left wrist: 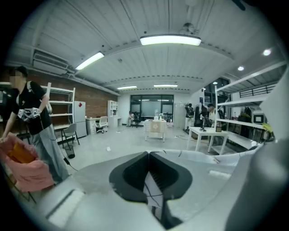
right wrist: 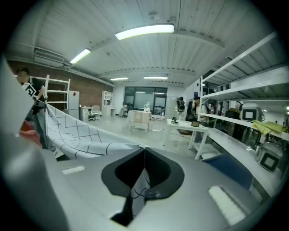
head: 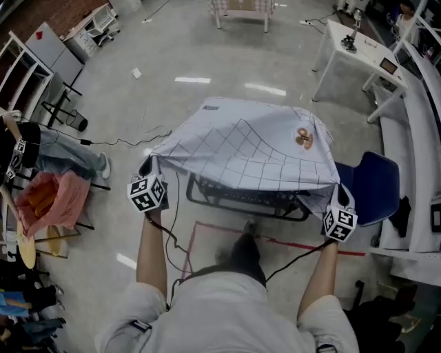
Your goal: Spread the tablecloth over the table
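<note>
Tablecloth [head: 248, 148], pale with a dark grid and an orange-brown motif toward 2 o'clock, hangs sagging over the table [head: 241, 200] at centre. Left gripper [head: 147, 167] at 9 o'clock and right gripper [head: 340, 195] at 3 o'clock each pinch a near corner.

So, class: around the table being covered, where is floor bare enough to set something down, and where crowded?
Bare floor lies beyond the tablecloth, up to the far table. Another patch sits between the left gripper and the pink bag. Crowded: the blue chair beside the tablecloth's right edge.
</note>
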The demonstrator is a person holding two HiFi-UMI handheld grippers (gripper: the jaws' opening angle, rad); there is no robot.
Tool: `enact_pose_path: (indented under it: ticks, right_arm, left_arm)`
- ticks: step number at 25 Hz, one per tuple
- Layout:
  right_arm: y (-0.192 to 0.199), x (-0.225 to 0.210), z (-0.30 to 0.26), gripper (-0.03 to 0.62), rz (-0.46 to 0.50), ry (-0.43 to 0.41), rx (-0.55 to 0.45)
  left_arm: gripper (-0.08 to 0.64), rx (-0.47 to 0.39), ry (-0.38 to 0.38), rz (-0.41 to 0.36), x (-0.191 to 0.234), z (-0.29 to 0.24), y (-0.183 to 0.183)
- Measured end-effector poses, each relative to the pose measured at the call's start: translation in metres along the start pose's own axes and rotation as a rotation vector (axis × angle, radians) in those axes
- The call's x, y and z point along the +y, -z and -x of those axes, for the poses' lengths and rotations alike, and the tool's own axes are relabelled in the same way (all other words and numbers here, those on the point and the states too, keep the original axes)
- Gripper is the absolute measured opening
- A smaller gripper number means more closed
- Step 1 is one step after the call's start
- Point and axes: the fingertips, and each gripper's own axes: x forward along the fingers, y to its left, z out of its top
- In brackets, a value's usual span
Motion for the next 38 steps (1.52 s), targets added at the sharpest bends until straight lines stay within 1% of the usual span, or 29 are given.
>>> enact_pose_path:
  ticks: [3, 5, 7, 10, 13, 15, 18, 20, 27, 30, 33, 35, 38]
  right_arm:
    - [-0.011, 0.039, -0.013, 0.008, -0.005, -0.053, -0.019]
    - [-0.012, 0.045, -0.021, 0.008, 0.0, -0.069, -0.016]
    - [-0.008, 0.041, -0.02, 0.008, 0.019, -0.06, -0.01]
    - [-0.007, 0.026, -0.006, 0.008, 0.013, 0.003, -0.016]
    - [-0.01, -0.015, 0.0, 0.008, 0.018, 0.041, 0.005]
    - [-0.008, -0.031, 0.009, 0.008, 0.034, 0.06, 0.025]
    - [-0.001, -0.024, 0.032, 0.008, 0.013, 0.094, 0.031]
    - [0.002, -0.019, 0.038, 0.008, 0.002, 0.101, 0.03]
    - [0.004, -0.01, 0.026, 0.008, -0.01, 0.09, 0.033]
    - [-0.008, -0.006, 0.008, 0.008, -0.031, 0.089, 0.006]
    - [-0.025, -0.012, -0.024, 0.008, -0.048, 0.083, -0.009]
    - [-0.046, -0.02, -0.062, 0.008, -0.056, 0.075, -0.024]
    - [-0.091, -0.03, -0.121, 0.008, -0.055, 0.049, -0.04]
  left_arm:
    - [0.023, -0.003, -0.066, 0.004, 0.048, 0.028, 0.004]
    - [0.023, -0.004, -0.114, 0.036, 0.068, 0.041, 0.01]
    - [0.023, 0.013, -0.129, 0.044, 0.074, 0.046, 0.021]
    - [0.023, 0.04, -0.087, 0.001, 0.065, 0.044, 0.038]
    - [0.023, 0.04, -0.038, -0.012, 0.022, 0.025, 0.033]
    - [0.023, 0.038, -0.012, -0.007, 0.002, 0.014, 0.027]
    - [0.023, 0.04, 0.026, -0.01, 0.006, 0.01, 0.025]
    - [0.023, 0.045, 0.034, -0.009, 0.009, 0.008, 0.025]
    - [0.023, 0.031, 0.039, 0.007, 0.002, -0.004, 0.019]
    - [0.023, 0.021, 0.044, 0.005, 0.001, -0.024, 0.012]
    - [0.023, 0.017, 0.047, 0.008, -0.004, -0.057, -0.002]
    - [0.023, 0.0, 0.042, 0.007, -0.012, -0.09, -0.025]
    - [0.023, -0.018, 0.038, 0.02, -0.028, -0.138, -0.067]
